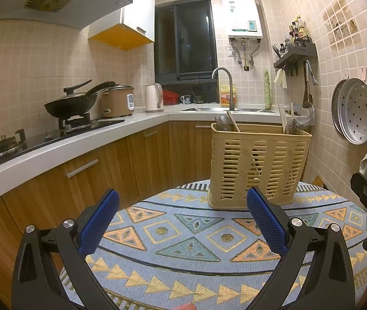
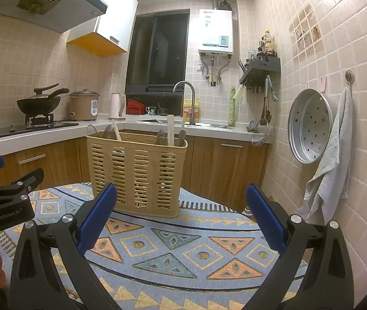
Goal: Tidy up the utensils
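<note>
One slatted basket, two wooden utensils, one patterned cloth

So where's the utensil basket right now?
The basket stands on the patterned tablecloth, ahead of both open claws, right of centre in the left view, left in the right view.

patterned tablecloth under beige utensil basket

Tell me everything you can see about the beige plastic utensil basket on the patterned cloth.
The beige plastic utensil basket is a tall rectangular holder with slotted walls, a plain rim and a flared base. It stands upright on the blue patterned tablecloth, near the table's far edge. An inner divider splits it into compartments. Spoons, a wooden spatula and pale chopsticks stick out of the top. Neither the left gripper nor the right gripper touches it; both are open and hold nothing.
</note>
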`<state>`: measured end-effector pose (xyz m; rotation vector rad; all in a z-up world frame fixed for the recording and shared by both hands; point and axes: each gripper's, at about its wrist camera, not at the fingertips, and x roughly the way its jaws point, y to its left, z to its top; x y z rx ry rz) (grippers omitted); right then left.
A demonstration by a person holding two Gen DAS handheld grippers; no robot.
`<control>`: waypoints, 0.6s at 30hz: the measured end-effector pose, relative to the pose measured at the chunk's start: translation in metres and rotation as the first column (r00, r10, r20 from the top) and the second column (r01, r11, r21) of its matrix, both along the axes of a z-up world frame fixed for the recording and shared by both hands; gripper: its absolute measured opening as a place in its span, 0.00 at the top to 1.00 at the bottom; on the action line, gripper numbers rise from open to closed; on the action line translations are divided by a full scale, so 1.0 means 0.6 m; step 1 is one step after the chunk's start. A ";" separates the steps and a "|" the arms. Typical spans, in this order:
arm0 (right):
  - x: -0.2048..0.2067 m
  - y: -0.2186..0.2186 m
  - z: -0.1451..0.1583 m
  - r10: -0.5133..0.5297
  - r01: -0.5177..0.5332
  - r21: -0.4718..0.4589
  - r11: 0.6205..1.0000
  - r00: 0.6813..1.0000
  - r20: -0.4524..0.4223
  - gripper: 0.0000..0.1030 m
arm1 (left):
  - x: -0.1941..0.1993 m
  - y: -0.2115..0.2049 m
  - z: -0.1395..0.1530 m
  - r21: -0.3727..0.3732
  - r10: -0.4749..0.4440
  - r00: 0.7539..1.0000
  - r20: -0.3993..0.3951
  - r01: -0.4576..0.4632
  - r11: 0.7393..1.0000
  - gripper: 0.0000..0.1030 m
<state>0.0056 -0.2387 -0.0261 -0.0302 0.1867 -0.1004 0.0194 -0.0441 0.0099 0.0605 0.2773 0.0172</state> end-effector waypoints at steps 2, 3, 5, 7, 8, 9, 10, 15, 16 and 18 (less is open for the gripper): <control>0.001 0.001 0.000 -0.001 0.001 0.001 1.000 1.000 -0.001 0.07 | 0.000 0.000 0.000 0.000 0.000 1.000 -0.002 0.000 1.000 0.07; 0.000 0.001 0.000 0.000 0.000 0.002 1.000 1.000 0.000 0.07 | -0.001 0.000 0.000 0.000 -0.001 1.000 -0.002 0.001 1.000 0.07; 0.001 0.002 0.000 0.001 -0.001 0.001 1.000 1.000 0.000 0.07 | -0.001 0.001 0.000 -0.001 -0.001 1.000 -0.002 0.001 1.000 0.07; 0.000 0.003 0.000 0.000 0.000 -0.001 1.000 1.000 -0.001 0.07 | -0.002 0.002 0.000 -0.003 -0.001 1.000 0.000 0.001 1.000 0.07; 0.000 0.003 -0.001 -0.001 0.001 -0.003 1.000 1.000 -0.001 0.07 | -0.001 0.003 -0.001 -0.004 -0.002 1.000 -0.001 0.002 1.000 0.07; 0.000 0.003 -0.001 0.000 0.000 -0.003 1.000 1.000 -0.001 0.07 | -0.001 0.003 -0.001 -0.004 -0.002 1.000 -0.001 0.002 1.000 0.07; 0.000 0.004 -0.001 0.000 0.000 -0.002 1.000 1.000 -0.001 0.07 | -0.001 0.004 0.000 -0.004 -0.003 1.000 -0.002 0.003 1.000 0.07; 0.000 0.004 -0.002 0.000 0.000 0.002 1.000 1.000 -0.002 0.07 | -0.001 0.004 0.000 -0.004 -0.003 1.000 -0.003 0.003 1.000 0.07; 0.000 0.005 -0.002 0.000 0.000 0.002 1.000 1.000 -0.003 0.07 | 0.000 0.005 0.000 -0.003 -0.004 1.000 -0.004 0.004 1.000 0.07; 0.000 0.004 -0.002 0.004 -0.004 0.002 1.000 1.000 -0.006 0.07 | -0.001 0.004 0.000 0.002 -0.004 1.000 -0.003 0.004 1.000 0.07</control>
